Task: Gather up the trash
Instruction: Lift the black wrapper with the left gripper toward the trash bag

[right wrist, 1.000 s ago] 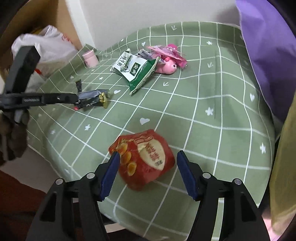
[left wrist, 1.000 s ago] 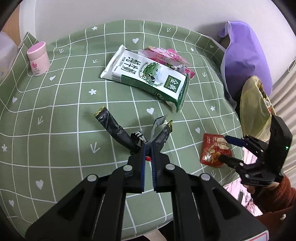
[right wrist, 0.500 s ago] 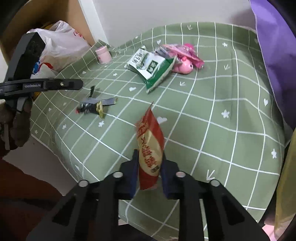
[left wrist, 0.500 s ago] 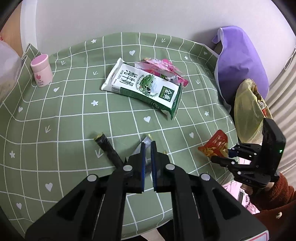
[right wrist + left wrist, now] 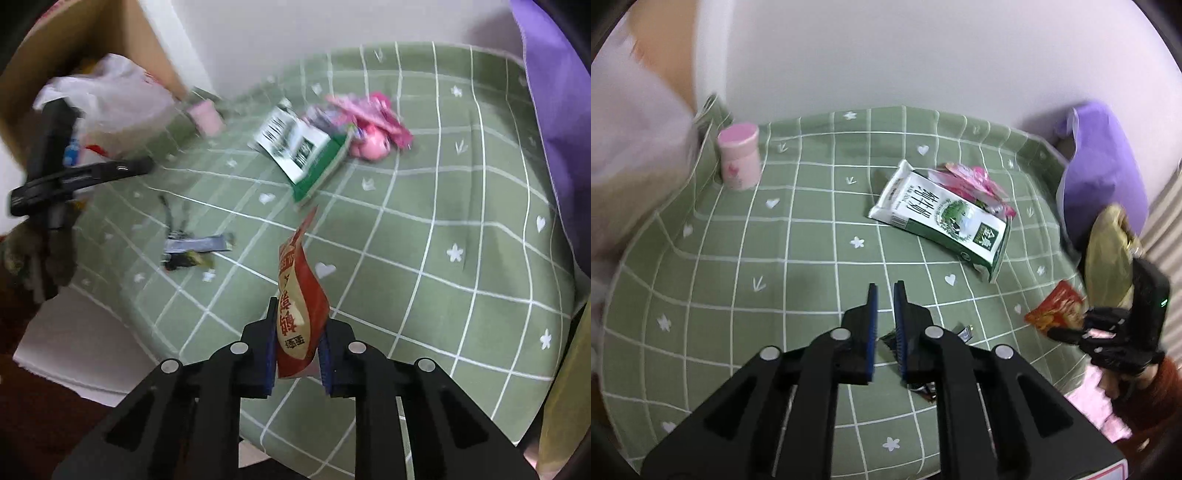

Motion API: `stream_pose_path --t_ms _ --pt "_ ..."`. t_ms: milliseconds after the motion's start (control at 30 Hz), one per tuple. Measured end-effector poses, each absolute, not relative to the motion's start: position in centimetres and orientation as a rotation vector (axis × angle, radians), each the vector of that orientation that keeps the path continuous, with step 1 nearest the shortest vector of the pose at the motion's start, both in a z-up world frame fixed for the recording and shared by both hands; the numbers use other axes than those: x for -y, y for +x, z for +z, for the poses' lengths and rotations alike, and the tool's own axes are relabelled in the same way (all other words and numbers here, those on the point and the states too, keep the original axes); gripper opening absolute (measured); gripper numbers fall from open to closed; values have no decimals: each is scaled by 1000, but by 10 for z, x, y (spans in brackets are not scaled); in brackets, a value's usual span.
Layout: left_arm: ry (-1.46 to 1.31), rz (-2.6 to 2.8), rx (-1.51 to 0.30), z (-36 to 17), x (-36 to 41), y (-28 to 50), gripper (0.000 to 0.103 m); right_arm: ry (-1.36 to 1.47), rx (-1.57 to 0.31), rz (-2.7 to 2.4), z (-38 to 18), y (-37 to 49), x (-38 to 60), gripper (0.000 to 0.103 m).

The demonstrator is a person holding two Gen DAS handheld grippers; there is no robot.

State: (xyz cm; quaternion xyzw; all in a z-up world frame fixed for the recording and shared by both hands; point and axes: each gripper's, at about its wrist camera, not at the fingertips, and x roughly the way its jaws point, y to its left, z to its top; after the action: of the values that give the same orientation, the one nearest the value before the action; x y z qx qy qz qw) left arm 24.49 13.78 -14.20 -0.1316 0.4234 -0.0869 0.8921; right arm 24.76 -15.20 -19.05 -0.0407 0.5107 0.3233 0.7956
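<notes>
My right gripper (image 5: 297, 332) is shut on a red snack packet (image 5: 301, 306) and holds it upright above the green checked tablecloth (image 5: 443, 236); it also shows in the left wrist view (image 5: 1057, 309). My left gripper (image 5: 883, 295) is lifted, its jaws a narrow gap apart with nothing between them. The dark foil wrappers (image 5: 192, 251) lie on the cloth, partly hidden under the left fingers (image 5: 925, 387). A green and white milk pouch (image 5: 942, 221) and pink wrappers (image 5: 975, 184) lie further back.
A pink jar (image 5: 738, 155) stands at the back left corner. A white plastic bag (image 5: 107, 99) sits in a cardboard box on the left. A yellow bag (image 5: 1108, 254) and a purple cushion (image 5: 1100, 170) are on the right.
My left gripper let go of the dark wrappers and rose; they now lie on the cloth. My right gripper closed on the red packet and lifted it off the cloth.
</notes>
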Motion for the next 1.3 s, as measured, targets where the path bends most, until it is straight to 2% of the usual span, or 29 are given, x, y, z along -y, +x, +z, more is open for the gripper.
stream_pose_path --t_ms 167,300,433,633,700,733,767,833,933,1100,1300 --pt "-298 -247 -957 -171 -145 239 13 -44 -1083 624 -186 233 137 19" --pt "-328 -285 -957 -167 -133 240 14 -59 -1036 650 -170 222 146 19" --pt "-90 -295 -982 -156 -102 234 15 -27 -1053 694 -174 227 175 19" --pt "-115 -364 -1022 -164 -107 212 17 88 -1081 673 -187 233 187 19" --pt "-186 -422 -1006 -169 -116 210 21 93 -1047 637 -184 233 186 19" --pt "-213 -417 -987 -171 -122 210 29 100 -1040 595 -185 234 185 19" --pt "-220 -377 -968 -171 -126 211 32 128 -1050 550 -187 235 186 19" --pt "-243 -345 -910 -164 -131 211 34 202 -1055 514 -187 235 187 19" --pt "-246 -440 -845 -149 -121 209 47 161 -1048 499 -188 233 179 19" --pt "-61 -469 -925 -157 -72 216 47 157 -1091 560 -202 241 184 19" --pt "166 -455 -1050 -195 -27 205 47 100 -1039 564 -189 247 198 19"
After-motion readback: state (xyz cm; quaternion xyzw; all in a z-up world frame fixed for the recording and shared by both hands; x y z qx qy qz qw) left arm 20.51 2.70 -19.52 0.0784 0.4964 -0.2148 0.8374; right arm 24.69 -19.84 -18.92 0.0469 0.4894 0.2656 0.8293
